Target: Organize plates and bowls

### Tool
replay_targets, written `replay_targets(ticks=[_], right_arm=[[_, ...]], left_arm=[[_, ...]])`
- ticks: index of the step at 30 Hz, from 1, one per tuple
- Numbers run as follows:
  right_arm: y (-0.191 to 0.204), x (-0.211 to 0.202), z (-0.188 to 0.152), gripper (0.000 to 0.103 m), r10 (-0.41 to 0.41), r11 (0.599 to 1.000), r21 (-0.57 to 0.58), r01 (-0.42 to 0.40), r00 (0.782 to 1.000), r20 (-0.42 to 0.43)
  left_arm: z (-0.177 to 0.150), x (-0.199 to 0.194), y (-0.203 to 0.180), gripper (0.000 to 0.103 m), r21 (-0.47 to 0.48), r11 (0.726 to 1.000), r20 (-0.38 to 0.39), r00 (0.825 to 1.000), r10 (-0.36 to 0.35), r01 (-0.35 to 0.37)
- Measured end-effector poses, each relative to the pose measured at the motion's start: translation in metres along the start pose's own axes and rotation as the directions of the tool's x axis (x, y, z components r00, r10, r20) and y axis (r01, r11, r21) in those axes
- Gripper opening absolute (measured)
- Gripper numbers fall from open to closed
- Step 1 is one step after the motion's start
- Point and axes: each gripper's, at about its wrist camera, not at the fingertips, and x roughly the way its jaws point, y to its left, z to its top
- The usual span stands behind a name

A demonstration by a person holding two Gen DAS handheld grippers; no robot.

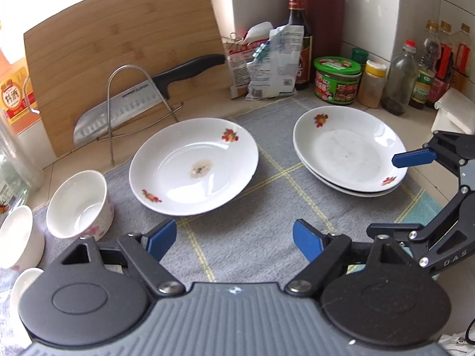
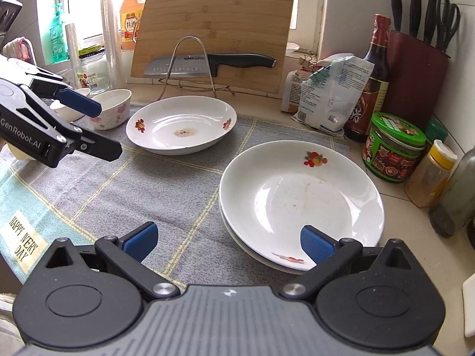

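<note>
Both wrist views look down close over the mat [image 1: 237, 237], sharing the plates [image 2: 299, 201].

The left gripper [image 2: 98, 127], seen at the left of the right wrist view, carries "GenRobot.AI" in pale letters on its black arm. Near the left edge, a cream patch [image 2: 25, 241] sewn on the cloth mat [image 2: 124, 195] reads "HAPPY EVERY DAY". In the left wrist view, the right gripper [image 1: 414, 160] shows the letters "DAS" at the frame's right. Bottle and jar labels are too small to read.
</note>
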Motion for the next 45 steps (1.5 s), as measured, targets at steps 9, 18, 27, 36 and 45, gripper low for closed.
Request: replay_targets(ticks=[9, 18, 27, 36, 45], right_arm=[[0.027, 0.012, 0.017, 0.103, -0.004, 0.999, -0.037, 0.003, 1.0, -0.026], [0.042, 0.03, 0.033, 0.103, -0.068, 0.998, -0.014, 0.067, 0.992, -0.107], [0.045, 0.044, 0.042, 0.103, -0.087, 0.995, 0.03, 0.094, 0.981, -0.173], [0.029, 0.077, 0.082, 0.103, -0.017, 0.998, -0.065, 0.005, 0.984, -0.18], [-0.002, 0.134, 0.136, 0.103, 0.153, 0.974, -0.134, -0.184, 0.964, -0.218]], left_arm=[[-0.021, 0.028, 0.02, 0.086, -0.019, 1.0, -0.033, 0.999, 0.019, -0.019], [-0.026, 0.073, 0.039, 0.086, 0.011, 1.0, -0.046, 0.999, 0.001, 0.0], [-0.024, 0.091, 0.054, 0.103, -0.027, 0.996, 0.002, 0.996, -0.087, 0.087], [-0.013, 0.107, 0.06, 0.103, -0.045, 0.996, 0.048, 0.996, -0.073, 0.075], [-0.009, 0.111, 0.061, 0.103, -0.074, 0.996, 0.051, 0.998, -0.046, 0.049]])
